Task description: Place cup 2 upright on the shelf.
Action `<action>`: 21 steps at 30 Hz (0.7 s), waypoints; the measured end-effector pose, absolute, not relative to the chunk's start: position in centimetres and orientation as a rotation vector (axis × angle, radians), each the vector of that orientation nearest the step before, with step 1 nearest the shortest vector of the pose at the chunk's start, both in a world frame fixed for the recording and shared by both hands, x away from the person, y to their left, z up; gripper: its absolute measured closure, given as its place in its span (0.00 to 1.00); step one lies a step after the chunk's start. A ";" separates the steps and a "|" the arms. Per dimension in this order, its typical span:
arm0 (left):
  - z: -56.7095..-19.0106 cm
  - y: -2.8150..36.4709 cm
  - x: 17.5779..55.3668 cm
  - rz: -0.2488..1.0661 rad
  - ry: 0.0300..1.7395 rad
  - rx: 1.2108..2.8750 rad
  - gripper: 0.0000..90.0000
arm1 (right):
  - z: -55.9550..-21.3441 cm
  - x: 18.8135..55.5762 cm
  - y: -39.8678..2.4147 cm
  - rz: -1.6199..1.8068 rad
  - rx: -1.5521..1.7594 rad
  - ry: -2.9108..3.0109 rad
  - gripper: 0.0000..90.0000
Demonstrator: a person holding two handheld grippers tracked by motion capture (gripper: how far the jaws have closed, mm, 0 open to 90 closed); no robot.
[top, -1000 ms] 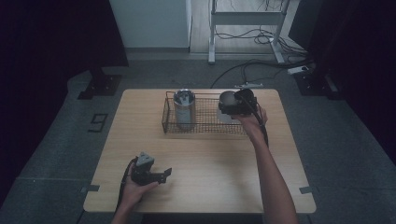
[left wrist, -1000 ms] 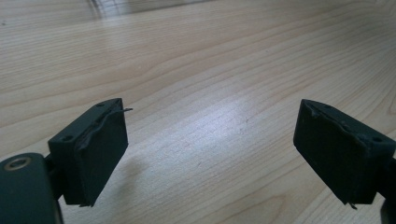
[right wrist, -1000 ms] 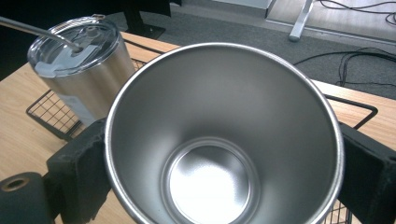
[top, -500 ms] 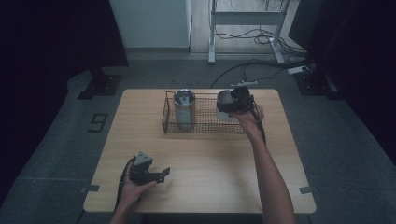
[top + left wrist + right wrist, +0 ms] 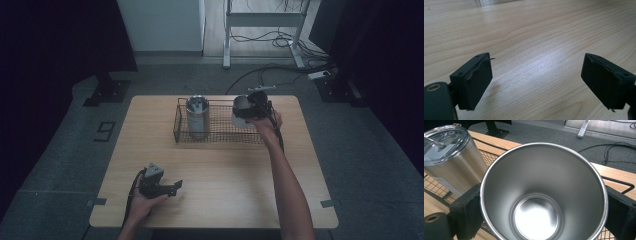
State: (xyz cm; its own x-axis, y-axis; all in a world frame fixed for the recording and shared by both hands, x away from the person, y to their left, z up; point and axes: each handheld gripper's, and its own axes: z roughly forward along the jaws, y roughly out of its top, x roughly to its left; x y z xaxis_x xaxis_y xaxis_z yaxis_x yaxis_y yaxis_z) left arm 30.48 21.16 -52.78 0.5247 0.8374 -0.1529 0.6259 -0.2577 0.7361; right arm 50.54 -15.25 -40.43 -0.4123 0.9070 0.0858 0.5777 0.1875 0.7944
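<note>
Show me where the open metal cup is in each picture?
High view: the cup is at the right end of the wire basket, held by the right gripper.
Right gripper view: the cup is in the middle, seen from above, a black jaw pressed on each side.
Left gripper view: here are bare table and two jaws.
Shared landmark: the lidded tumbler standing in the basket.
</note>
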 end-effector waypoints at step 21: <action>-53.0 21.1 30.5 0.343 1.194 1.995 0.11 | -41.0 52.7 -14.7 1.063 1.401 2.075 0.07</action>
State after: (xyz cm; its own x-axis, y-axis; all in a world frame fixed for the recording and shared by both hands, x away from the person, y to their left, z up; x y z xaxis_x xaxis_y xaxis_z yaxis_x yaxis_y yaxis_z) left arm 30.54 21.14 -52.97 0.5241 0.8382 -0.1507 0.6306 -0.2630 0.7302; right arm 52.70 -14.68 -41.00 -0.4051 0.9114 0.0728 0.5916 0.2006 0.7808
